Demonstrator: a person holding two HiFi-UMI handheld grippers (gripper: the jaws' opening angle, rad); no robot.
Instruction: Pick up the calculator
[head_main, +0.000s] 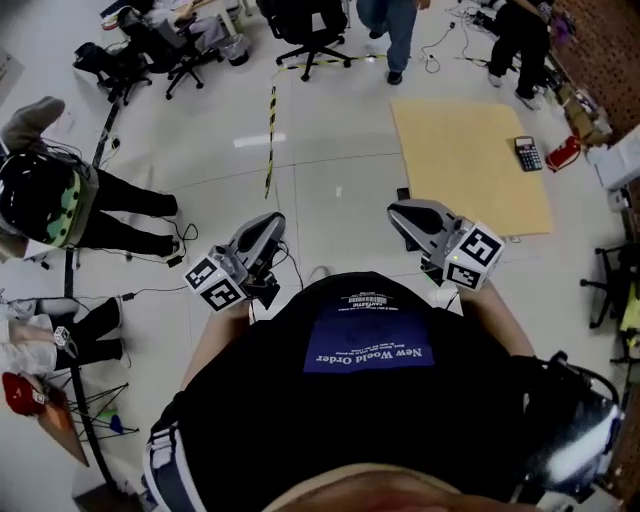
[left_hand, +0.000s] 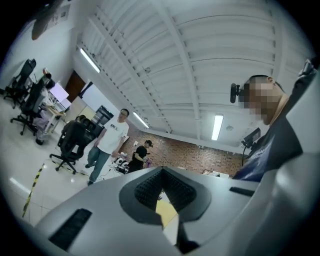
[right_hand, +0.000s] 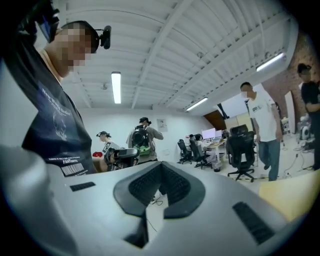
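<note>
Left gripper (head_main: 268, 222): my jaws are fully together, pads meeting at the tip (left_hand: 161, 170), with nothing between them. Right gripper (head_main: 397, 210): its jaws likewise meet at the tip (right_hand: 160, 166) and hold nothing. Neither touches any object.

The calculator (head_main: 528, 153) lies flat on the tan mat (head_main: 470, 165), close to the mat's right edge and well apart from both grippers. A red object (head_main: 563, 153) sits just off that same edge, beside the calculator. The right gripper hangs by the mat's near left corner. The left gripper is well to the left of the mat.

Hard to make out: the calculator's keys are too small to read, and I cannot identify the red object. My black shirt (head_main: 370, 400) covers the floor on the near side of the mat. Through the left jaws only a sliver of the mat (left_hand: 167, 212) shows.

Count: two grippers, two marker cubes, one calculator, one mat.
</note>
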